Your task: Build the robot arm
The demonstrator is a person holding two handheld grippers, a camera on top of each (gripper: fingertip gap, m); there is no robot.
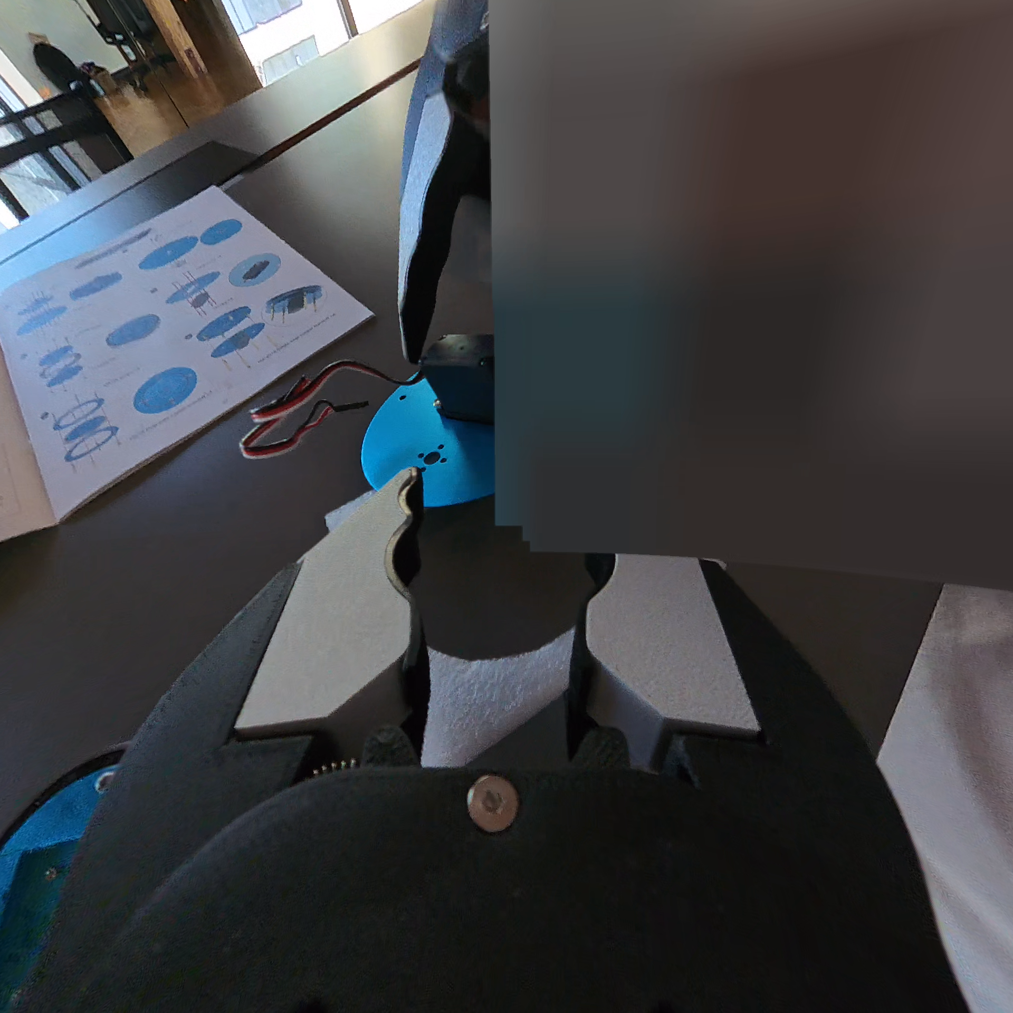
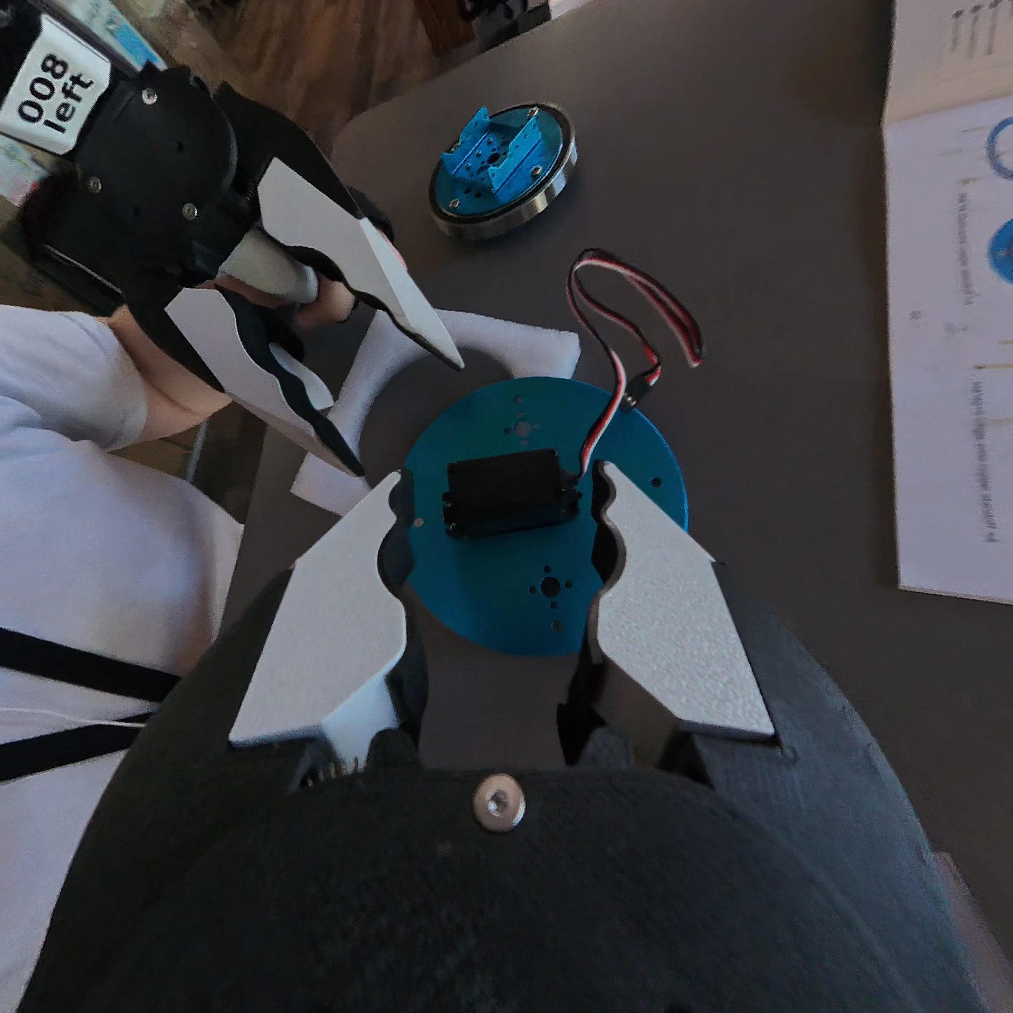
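Both grippers spread wide over the blue disc, nothing gripped.

Centre of the right wrist view: the right gripper (image 2: 499,471) hangs with fingers parted either side of the black servo (image 2: 510,490) sitting on the blue disc (image 2: 493,597), its red-white-black cable (image 2: 630,329) looping toward upper right. The left gripper (image 2: 411,416) comes in from upper left, also parted and empty, over white foam (image 2: 521,345). A ringed blue bracket assembly (image 2: 501,167) sits at top centre; an instruction sheet (image 2: 954,351) lies at the right edge.

Dark matte surface (image 1: 137,575), wooden floor (image 1: 140,107) at eleven o'clock, bright windows (image 1: 285,33) at twelve, daylight
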